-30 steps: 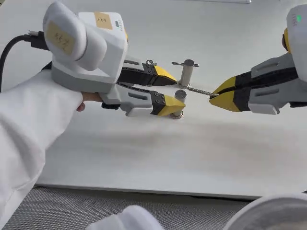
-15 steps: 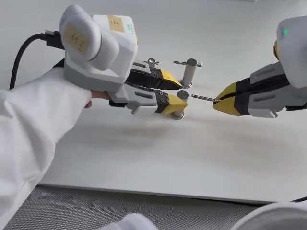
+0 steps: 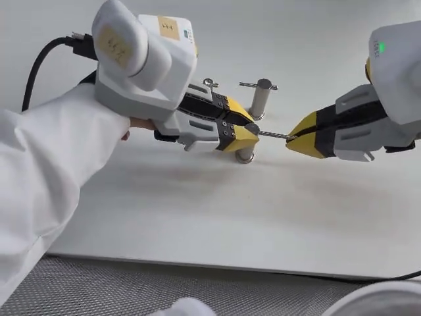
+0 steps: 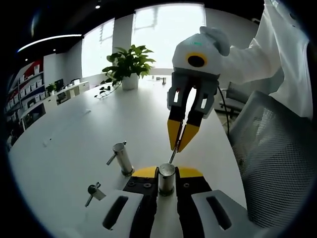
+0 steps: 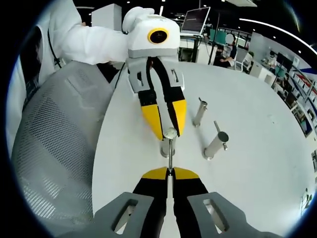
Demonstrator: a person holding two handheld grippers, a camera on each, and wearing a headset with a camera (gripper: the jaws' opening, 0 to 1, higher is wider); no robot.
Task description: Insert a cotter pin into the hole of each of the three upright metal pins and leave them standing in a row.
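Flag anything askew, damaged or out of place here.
Nothing stands out. The silver metal pin in the left gripper stands upright, like the second pin and third pin beyond; the right gripper holds a thin wire cotter pin level toward it.

A long white surface [image 4: 64, 144] runs toward bright windows [image 4: 168, 25], a potted plant [image 4: 128, 64] at its far end. A grey mesh chair [image 4: 272, 163] stands near its edge; shelves [image 4: 29, 84] line the left wall.
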